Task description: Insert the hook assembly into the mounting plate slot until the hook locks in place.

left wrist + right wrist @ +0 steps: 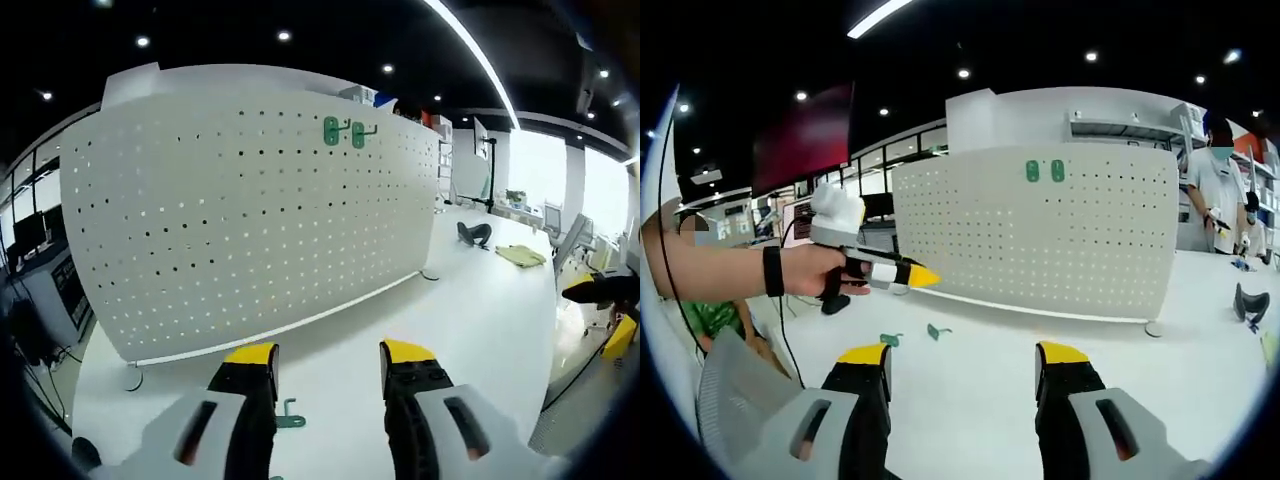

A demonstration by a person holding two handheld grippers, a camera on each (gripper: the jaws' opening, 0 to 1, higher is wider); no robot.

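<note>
A small green plastic hook is seen lying flat on the white table, just ahead of the left gripper, whose jaws are spread and empty. The right gripper is likewise open, holding nothing. The hook is judged light, stiff and slippery, best pinched across its stem. Its long axis cannot be told reliably. The white perforated mounting plate stands upright beyond, two green hooks already mounted.

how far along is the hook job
Done: two green hooks already sit high on the pegboard. In hand: nothing; left tongs and right tongs are open. Left: loose hooks on the table need picking up and inserting.
</note>
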